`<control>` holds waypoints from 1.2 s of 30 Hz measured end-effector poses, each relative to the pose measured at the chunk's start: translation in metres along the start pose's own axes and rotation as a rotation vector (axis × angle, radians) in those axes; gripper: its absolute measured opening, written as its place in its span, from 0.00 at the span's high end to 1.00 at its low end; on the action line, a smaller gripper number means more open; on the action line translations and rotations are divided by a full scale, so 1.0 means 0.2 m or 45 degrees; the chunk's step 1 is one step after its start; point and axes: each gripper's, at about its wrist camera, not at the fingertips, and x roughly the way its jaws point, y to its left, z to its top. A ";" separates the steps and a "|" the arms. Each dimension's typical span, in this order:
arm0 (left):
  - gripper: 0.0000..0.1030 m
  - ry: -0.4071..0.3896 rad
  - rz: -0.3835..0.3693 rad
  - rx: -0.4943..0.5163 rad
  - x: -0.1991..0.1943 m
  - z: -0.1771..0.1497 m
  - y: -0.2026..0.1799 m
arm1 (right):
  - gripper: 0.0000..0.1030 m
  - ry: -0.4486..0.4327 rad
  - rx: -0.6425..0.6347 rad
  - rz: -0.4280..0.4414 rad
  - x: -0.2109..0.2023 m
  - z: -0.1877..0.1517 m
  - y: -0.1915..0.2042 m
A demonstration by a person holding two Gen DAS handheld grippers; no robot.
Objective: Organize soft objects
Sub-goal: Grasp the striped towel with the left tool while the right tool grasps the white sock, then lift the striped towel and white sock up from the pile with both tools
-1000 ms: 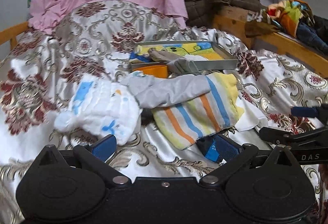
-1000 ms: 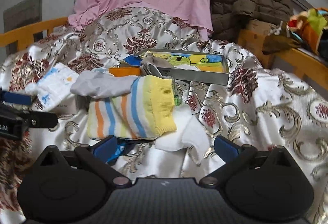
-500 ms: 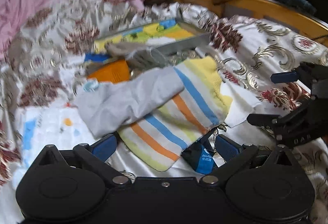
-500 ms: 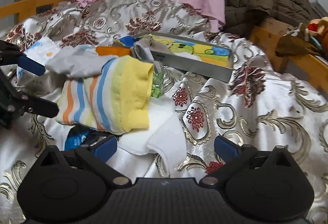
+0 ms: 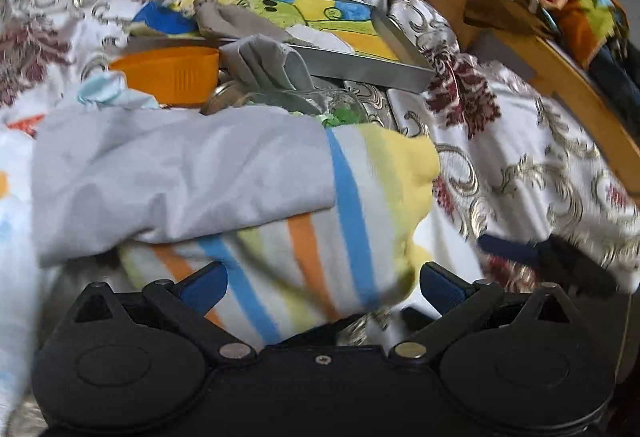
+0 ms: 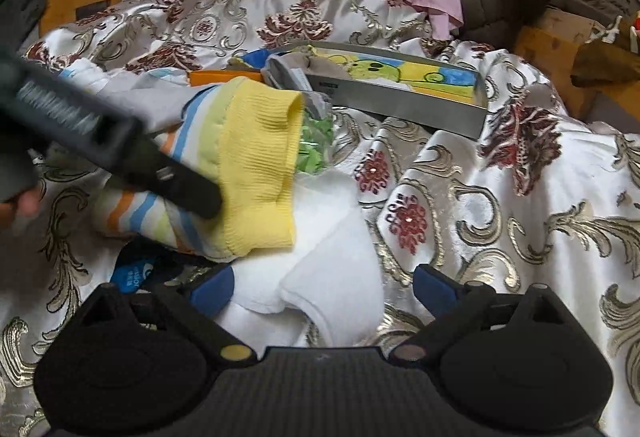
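While the striped garment [image 5: 304, 221] with its yellow cuff lies on the bed's patterned satin cover [image 6: 500, 221], a grey cloth [image 5: 176, 173] covers its left part. The left tongs [image 5: 320, 283] stand spread around its near edge. To the right, the right tongs [image 6: 322, 287] are closing over a white cloth [image 6: 332, 269], not pinching it. Farther away lies a grey tray [image 6: 416, 109].

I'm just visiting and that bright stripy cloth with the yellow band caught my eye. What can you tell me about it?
The striped cloth looks like soft knit, white with blue, orange and pale green stripes and a ribbed yellow band at one end. It lies crumpled on the patterned bedspread, partly over a white cloth. A grey cloth drapes across its far end. The left gripper is open with the cloth between its fingers.
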 end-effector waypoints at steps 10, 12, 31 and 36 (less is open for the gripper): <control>0.32 0.034 0.000 -0.195 0.07 0.04 0.04 | 0.18 0.003 -0.005 0.040 0.03 0.00 0.03; 0.42 0.034 -0.036 -0.199 0.06 0.03 0.04 | 0.20 0.012 0.005 0.047 0.03 0.00 0.03; 0.86 0.039 -0.067 -0.176 -0.17 -0.10 0.11 | 0.76 -0.002 0.088 -0.025 -0.03 0.02 -0.04; 0.86 0.034 -0.084 -0.143 -0.30 -0.16 0.11 | 0.76 -0.046 0.120 -0.019 -0.11 0.03 -0.05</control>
